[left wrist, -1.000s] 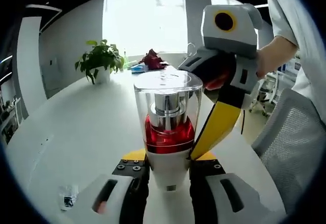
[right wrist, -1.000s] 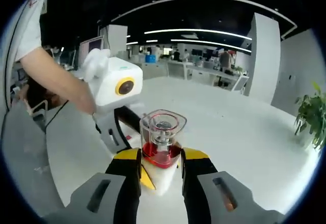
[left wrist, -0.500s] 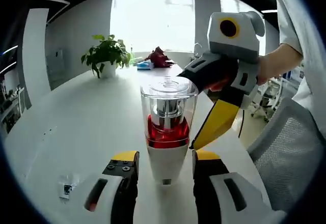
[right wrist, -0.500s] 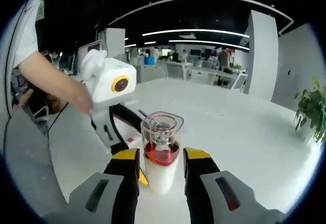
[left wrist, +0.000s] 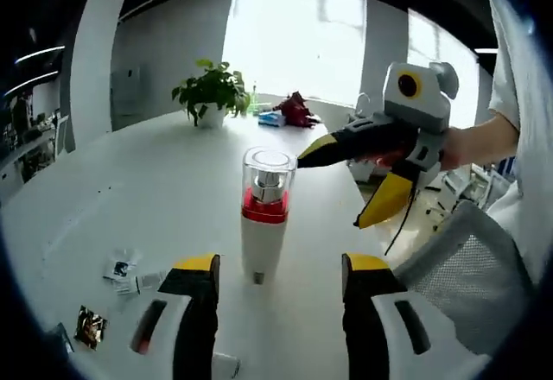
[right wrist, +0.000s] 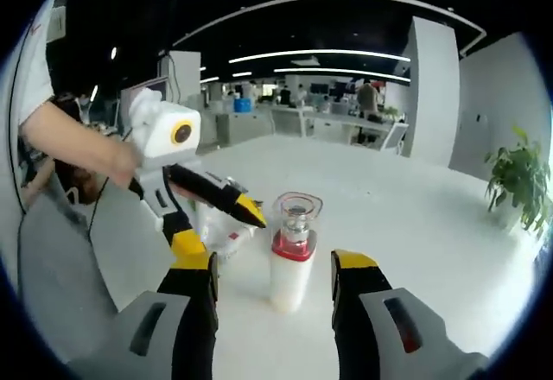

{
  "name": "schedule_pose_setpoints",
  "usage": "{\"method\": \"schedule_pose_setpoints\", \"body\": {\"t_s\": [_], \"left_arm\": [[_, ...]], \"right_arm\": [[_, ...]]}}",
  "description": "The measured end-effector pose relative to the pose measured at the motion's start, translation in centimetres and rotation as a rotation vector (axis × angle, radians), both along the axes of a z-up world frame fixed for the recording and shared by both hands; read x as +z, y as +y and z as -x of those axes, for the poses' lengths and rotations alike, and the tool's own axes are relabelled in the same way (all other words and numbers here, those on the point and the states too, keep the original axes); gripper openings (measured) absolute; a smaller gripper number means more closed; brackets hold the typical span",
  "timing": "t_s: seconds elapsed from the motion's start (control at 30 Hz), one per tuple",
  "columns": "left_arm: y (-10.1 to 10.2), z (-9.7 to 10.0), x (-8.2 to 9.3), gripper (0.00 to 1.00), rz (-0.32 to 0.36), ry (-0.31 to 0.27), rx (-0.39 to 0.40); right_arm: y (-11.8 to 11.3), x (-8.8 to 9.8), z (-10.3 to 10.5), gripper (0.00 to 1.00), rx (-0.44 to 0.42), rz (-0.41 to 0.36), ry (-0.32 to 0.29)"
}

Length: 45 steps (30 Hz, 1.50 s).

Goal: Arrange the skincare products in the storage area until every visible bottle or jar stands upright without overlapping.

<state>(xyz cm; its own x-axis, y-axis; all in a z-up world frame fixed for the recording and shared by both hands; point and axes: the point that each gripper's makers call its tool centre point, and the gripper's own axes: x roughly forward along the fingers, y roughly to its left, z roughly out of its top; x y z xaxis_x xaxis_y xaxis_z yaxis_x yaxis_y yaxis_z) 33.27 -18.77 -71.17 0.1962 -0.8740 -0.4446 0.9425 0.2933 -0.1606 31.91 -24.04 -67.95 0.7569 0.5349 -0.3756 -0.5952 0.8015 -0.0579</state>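
Bottle (left wrist: pixel 263 216) upright mid-frame on table (left wrist: pixel 130 190). Left gripper (left wrist: pixel 278 268) and right gripper (right wrist: pixel 272 263) both released, clear. Retreat straight; avoid toppling.

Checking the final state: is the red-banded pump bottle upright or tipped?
Upright. The pump bottle stands on its base on the white table, clear cap up, free of both open grippers.

Support surface: white table (left wrist: pixel 130 190). One bottle (left wrist: pixel 262 216) (white body, red band, clear cap) stands upright near centre. Small packets (left wrist: pixel 121 269) lie near left. A potted plant (left wrist: pixel 210 95) stands at the far edge.
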Motion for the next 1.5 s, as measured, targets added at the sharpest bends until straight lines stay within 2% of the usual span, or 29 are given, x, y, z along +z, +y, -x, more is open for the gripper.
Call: {"method": "schedule_pose_setpoints", "body": {"t_s": [0.07,0.2,0.3,0.57,0.7,0.87,1.07,1.27,1.4,1.5], "left_arm": [[1.0,0.6,0.1,0.56,-0.008,-0.011,0.015],[2.8,1.7,0.6,0.58,0.001,0.003,0.071],[4.3,2.4,1.1,0.64,0.015,0.040,0.132],[8.7,4.6,2.1,0.73,0.032,0.077,0.267],[11.0,5.6,2.4,0.74,0.046,0.095,0.330],[13.4,6.5,2.4,0.78,0.076,0.122,0.419],[16.6,8.5,2.6,0.80,0.116,0.139,0.515],[20.2,10.8,2.6,0.84,0.112,0.119,0.627],[21.9,12.0,2.6,0.91,0.126,0.109,0.691],[22.7,13.0,2.3,0.91,0.126,0.108,0.716]], "right_arm": [[0.1,0.1,0.5,0.56,-0.003,-0.002,0.004],[0.6,0.8,1.9,0.60,-0.006,-0.016,0.006],[1.4,1.6,2.7,0.63,-0.007,-0.087,0.009],[3.5,1.7,4.8,0.67,0.009,-0.117,0.028],[4.5,2.1,5.7,0.69,0.023,-0.142,0.033],[5.5,1.8,6.7,0.70,0.042,-0.142,0.051],[6.6,1.4,8.0,0.72,0.062,-0.147,0.073],[6.8,0.4,9.4,0.74,0.068,-0.143,0.106],[6.5,-0.3,10.1,0.76,0.065,-0.137,0.120],[6.2,-0.9,10.4,0.78,0.066,-0.133,0.127]]}}
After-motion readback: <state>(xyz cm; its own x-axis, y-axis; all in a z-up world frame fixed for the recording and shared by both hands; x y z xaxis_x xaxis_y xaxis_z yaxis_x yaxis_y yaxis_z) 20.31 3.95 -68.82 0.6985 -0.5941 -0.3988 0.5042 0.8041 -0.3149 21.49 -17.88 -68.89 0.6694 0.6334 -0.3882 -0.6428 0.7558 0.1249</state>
